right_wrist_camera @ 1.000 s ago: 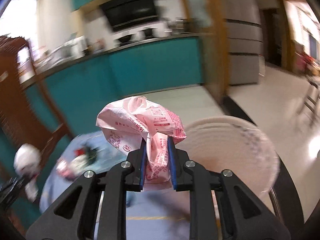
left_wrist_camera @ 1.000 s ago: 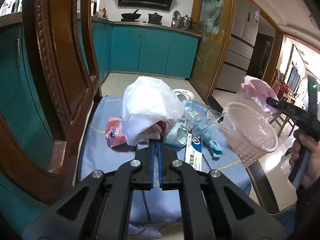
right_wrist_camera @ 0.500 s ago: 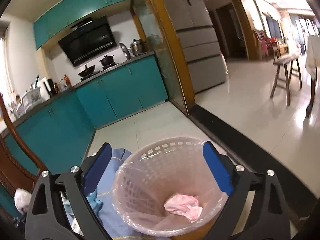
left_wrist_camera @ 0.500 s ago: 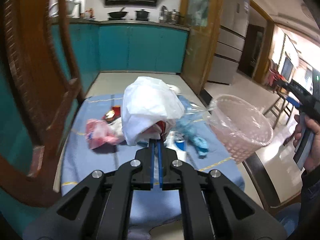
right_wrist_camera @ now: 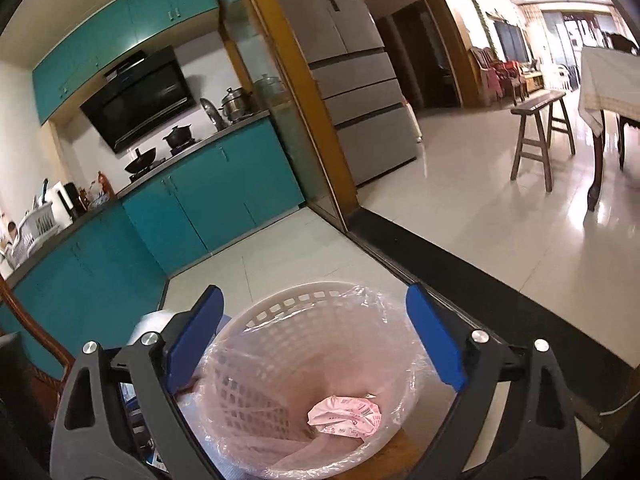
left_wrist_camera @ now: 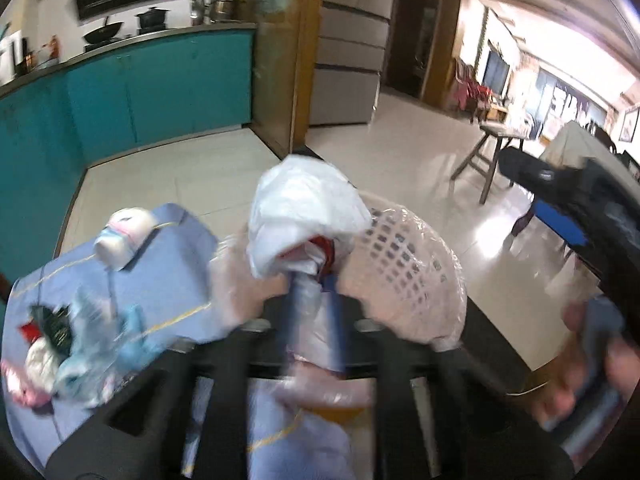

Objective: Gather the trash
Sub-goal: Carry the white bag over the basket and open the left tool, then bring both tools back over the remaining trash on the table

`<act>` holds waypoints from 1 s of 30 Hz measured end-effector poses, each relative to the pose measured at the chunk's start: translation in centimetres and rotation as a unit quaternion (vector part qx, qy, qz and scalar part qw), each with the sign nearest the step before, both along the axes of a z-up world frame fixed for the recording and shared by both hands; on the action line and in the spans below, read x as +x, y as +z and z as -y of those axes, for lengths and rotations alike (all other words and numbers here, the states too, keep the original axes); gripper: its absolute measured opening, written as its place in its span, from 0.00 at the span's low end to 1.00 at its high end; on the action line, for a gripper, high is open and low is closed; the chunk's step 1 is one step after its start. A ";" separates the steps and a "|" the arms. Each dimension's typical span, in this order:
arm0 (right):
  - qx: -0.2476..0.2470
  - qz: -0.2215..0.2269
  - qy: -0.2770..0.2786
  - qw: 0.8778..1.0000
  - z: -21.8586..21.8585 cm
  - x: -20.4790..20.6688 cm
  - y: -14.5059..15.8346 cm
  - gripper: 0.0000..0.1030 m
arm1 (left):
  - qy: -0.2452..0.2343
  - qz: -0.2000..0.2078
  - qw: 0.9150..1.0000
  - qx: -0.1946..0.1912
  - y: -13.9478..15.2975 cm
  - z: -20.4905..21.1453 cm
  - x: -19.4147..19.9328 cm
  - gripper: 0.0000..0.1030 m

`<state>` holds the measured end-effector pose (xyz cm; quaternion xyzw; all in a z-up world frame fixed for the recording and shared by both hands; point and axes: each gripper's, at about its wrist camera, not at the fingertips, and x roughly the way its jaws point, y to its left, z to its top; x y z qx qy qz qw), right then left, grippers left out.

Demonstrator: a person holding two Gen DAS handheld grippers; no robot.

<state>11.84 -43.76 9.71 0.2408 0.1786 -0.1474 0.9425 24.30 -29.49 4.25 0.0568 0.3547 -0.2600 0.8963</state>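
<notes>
A crumpled white plastic bag (left_wrist_camera: 304,220) sits at the tips of my left gripper (left_wrist_camera: 312,304), right over the pink lined basket (left_wrist_camera: 408,264). The left jaws are opening, the blue fingers (left_wrist_camera: 290,312) stand apart, and the bag's tail still hangs between them; the view is blurred. My right gripper (right_wrist_camera: 316,308) is wide open above the basket (right_wrist_camera: 280,312), with nothing between its fingers. A crumpled pink wrapper (right_wrist_camera: 344,416) lies at the basket's bottom. In the left wrist view the right gripper (left_wrist_camera: 560,208) is at the right, held by a person's hand (left_wrist_camera: 592,360).
More trash lies on the blue tablecloth (left_wrist_camera: 172,264): a pale tissue roll (left_wrist_camera: 124,236) and a mixed pile of wrappers (left_wrist_camera: 80,340) at the left. Teal cabinets (right_wrist_camera: 208,208), a fridge (right_wrist_camera: 356,80) and a wooden stool (right_wrist_camera: 540,136) stand beyond on the tiled floor.
My left gripper swung right from over the table to above the basket with the white bag, and its fingers parted. The right gripper released the pink wrapper into the basket and stays open.
</notes>
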 end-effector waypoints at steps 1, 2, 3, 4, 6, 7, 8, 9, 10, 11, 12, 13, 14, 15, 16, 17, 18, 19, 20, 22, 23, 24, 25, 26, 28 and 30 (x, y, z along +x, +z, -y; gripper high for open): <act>0.001 -0.003 -0.001 1.000 0.2 0.0 -0.2 0.88 | 0.012 0.005 1.000 0.007 -0.4 0.4 0.3 0.92; 0.002 -0.005 0.001 1.000 0.3 0.0 -0.3 0.88 | 0.034 0.020 0.999 0.005 -0.7 0.1 0.2 0.92; 0.002 -0.007 0.004 1.000 0.1 0.1 -0.3 0.88 | 0.044 0.027 0.999 -0.002 -1.0 -0.4 0.0 0.92; 0.002 -0.007 0.006 1.000 0.0 0.2 -0.3 0.88 | 0.045 0.024 0.999 -0.004 -1.1 -0.9 -0.3 0.92; -0.002 -0.004 0.013 1.000 -0.4 0.2 -0.1 0.88 | 0.054 0.023 0.998 -0.007 -0.9 -3.2 -1.3 0.92; -0.004 -0.002 0.016 1.000 -0.8 0.2 0.0 0.88 | 0.059 0.029 0.998 -0.009 -0.6 -4.3 -1.8 0.93; -0.006 -0.002 0.020 1.000 -1.1 0.2 0.1 0.88 | 0.066 0.040 0.997 -0.014 0.1 -6.2 -3.0 0.93; -0.007 -0.003 0.026 1.000 -1.5 0.4 0.1 0.88 | 0.072 0.048 0.996 -0.016 0.7 -8.1 -3.9 0.93; -0.006 -0.004 0.036 0.999 -2.1 0.4 0.2 0.88 | 0.078 0.059 0.995 -0.017 1.6 -10.3 -4.8 0.94; -0.007 -0.005 0.044 0.999 -2.6 0.4 0.3 0.88 | 0.084 0.071 0.994 -0.013 2.2 -12.2 -5.8 0.95; -0.011 -0.006 0.059 0.998 -3.6 0.4 0.4 0.88 | 0.096 0.081 0.992 -0.006 2.8 -14.1 -6.6 0.96; -0.018 -0.007 0.074 0.997 -4.7 0.4 0.7 0.88 | 0.105 0.087 0.991 -0.001 3.0 -15.3 -7.4 0.96; -0.025 -0.008 0.091 0.995 -5.9 0.5 0.8 0.88 | 0.123 0.094 0.988 0.005 3.2 -17.5 -8.5 0.96; -0.033 -0.011 0.120 0.992 -7.7 0.4 1.0 0.88 | 0.136 0.094 0.986 0.007 3.2 -19.3 -9.3 0.97; -0.041 -0.017 0.147 0.988 -9.4 0.4 1.1 0.88 | 0.146 0.091 0.985 0.006 3.1 -20.5 -10.0 0.97; -0.047 -0.026 0.164 0.985 -10.7 0.4 1.0 0.88 | 0.163 0.084 0.983 0.001 2.8 -22.3 -10.7 0.97; -0.056 -0.041 0.187 0.980 -12.8 0.3 0.7 0.88 | 0.176 0.076 0.981 -0.007 2.4 -23.7 -11.3 0.97; -0.059 -0.050 0.206 0.976 -14.3 0.1 0.4 0.88 | 0.190 0.069 0.979 -0.012 1.9 -24.9 -11.7 0.97; -0.063 -0.062 0.233 0.969 -16.3 0.0 -0.1 0.88 | 0.210 0.058 0.976 -0.016 0.9 -26.3 -12.0 0.97; -0.070 -0.074 0.257 0.961 -19.0 -0.6 -0.7 0.88 | 0.230 0.040 0.972 -0.025 -0.4 -28.0 -12.4 0.97; -0.070 -0.075 0.264 0.959 -19.7 -0.8 -0.8 0.88 | 0.239 0.022 0.971 -0.023 -1.2 -28.8 -12.3 0.97; -0.071 -0.080 0.273 0.956 -20.8 -1.0 -0.9 0.88 | 0.238 0.010 0.971 -0.018 -1.5 -29.3 -12.0 0.97; -0.070 -0.086 0.281 0.953 -21.5 -1.3 -1.3 0.88 | 0.236 0.007 0.972 -0.014 -1.6 -29.7 -12.0 0.97; -0.068 -0.092 0.290 0.950 -22.2 -1.5 -1.7 0.88 | 0.239 0.014 0.971 -0.011 -1.7 -29.9 -12.1 0.97; -0.070 -0.105 0.309 0.943 -23.6 -1.6 -2.3 0.88 | 0.246 0.020 0.969 -0.008 -1.8 -30.2 -12.0 0.97; -0.080 -0.113 0.319 0.937 -24.8 -1.9 -2.7 0.88 | 0.250 0.009 0.968 -0.016 -2.0 -30.5 -11.8 0.97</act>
